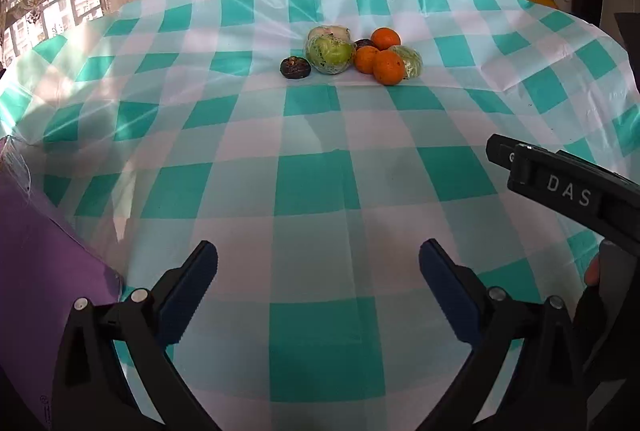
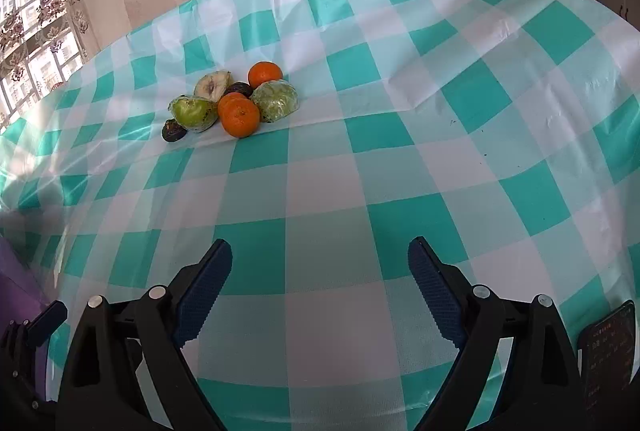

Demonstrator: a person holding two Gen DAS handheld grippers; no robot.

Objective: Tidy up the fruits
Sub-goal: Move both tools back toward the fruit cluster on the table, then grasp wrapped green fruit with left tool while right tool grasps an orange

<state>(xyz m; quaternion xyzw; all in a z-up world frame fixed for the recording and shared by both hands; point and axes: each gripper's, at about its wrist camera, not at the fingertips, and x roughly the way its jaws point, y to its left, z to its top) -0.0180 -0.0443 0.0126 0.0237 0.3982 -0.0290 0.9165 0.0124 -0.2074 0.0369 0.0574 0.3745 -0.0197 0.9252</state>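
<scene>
A small heap of fruit lies far out on the checked tablecloth [image 1: 320,191]. It holds three oranges [image 1: 388,67], a wrapped green fruit [image 1: 330,55], a second wrapped green one [image 1: 408,61], a cut pale fruit [image 1: 328,31] and a dark round fruit [image 1: 295,67]. The heap also shows in the right wrist view, with an orange [image 2: 239,115] in front and the green fruit [image 2: 194,113] to its left. My left gripper [image 1: 318,271] is open and empty, well short of the heap. My right gripper [image 2: 320,267] is open and empty too, also far from the fruit.
A purple sheet [image 1: 44,271] lies at the table's near left edge. The right gripper's black body [image 1: 560,187] reaches in from the right in the left wrist view. A dark phone-like device [image 2: 608,351] lies at the near right. A wall and window stand behind the table.
</scene>
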